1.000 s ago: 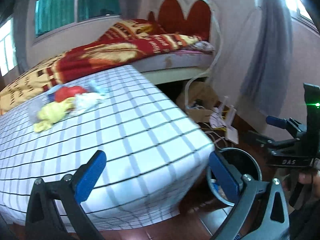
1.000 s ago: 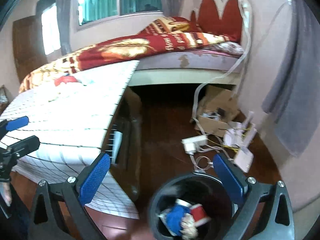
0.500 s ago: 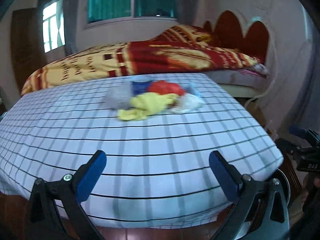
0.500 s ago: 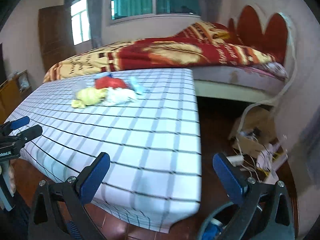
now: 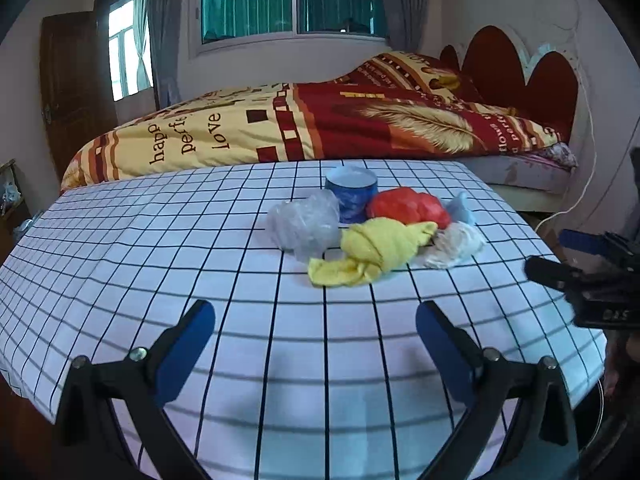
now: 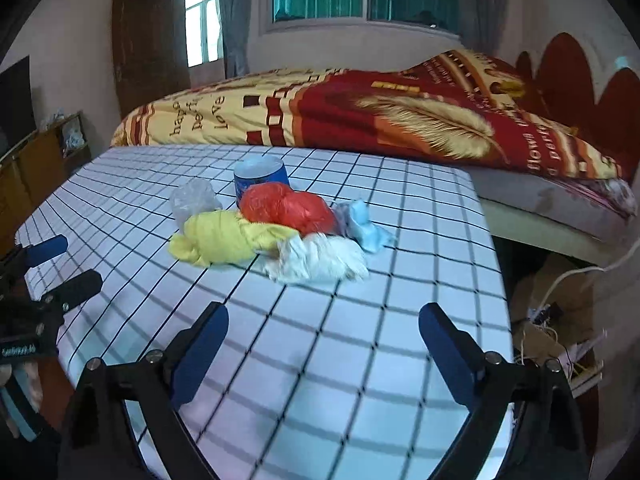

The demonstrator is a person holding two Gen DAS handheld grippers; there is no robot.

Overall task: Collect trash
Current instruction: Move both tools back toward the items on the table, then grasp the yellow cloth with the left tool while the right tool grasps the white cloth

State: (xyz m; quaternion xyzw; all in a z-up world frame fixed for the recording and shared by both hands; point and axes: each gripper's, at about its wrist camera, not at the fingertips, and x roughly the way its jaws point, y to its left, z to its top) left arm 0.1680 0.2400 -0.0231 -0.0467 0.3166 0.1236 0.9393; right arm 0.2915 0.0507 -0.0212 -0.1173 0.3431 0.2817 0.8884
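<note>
While both of my grippers hang over the near edge of the desk [image 5: 120, 264], the trash sits in one small heap toward its far side, well apart from either pair of jaws. My left gripper [image 5: 316, 332] has its blue-padded jaws spread wide with only checked cloth between them. My right gripper [image 6: 324, 336] also stands wide, though its jaws are closing a little, and nothing lies between them either.

From the left wrist view I read the heap like this: a blue cup [image 5: 352, 194] stands upright at the back, with pale print on its side that is too blurred to read. A clear crumpled bag [image 5: 304, 224] lies just left of it, a red bag [image 5: 408, 208] just right of it, and a yellow rag [image 5: 372, 250] in front, touching the red one. A white wad [image 5: 456, 244] rests at the right end, with a pale blue scrap [image 5: 462, 208] behind it.

Behind the desk is a bed whose red and yellow blanket [image 5: 320, 124] carries the words "happy", "perfect" and "love" on the yellow part; further writing on the red part I make out only in part. A small white label on my right gripper, seen from the left wrist view, seems to read "DAS".
</note>
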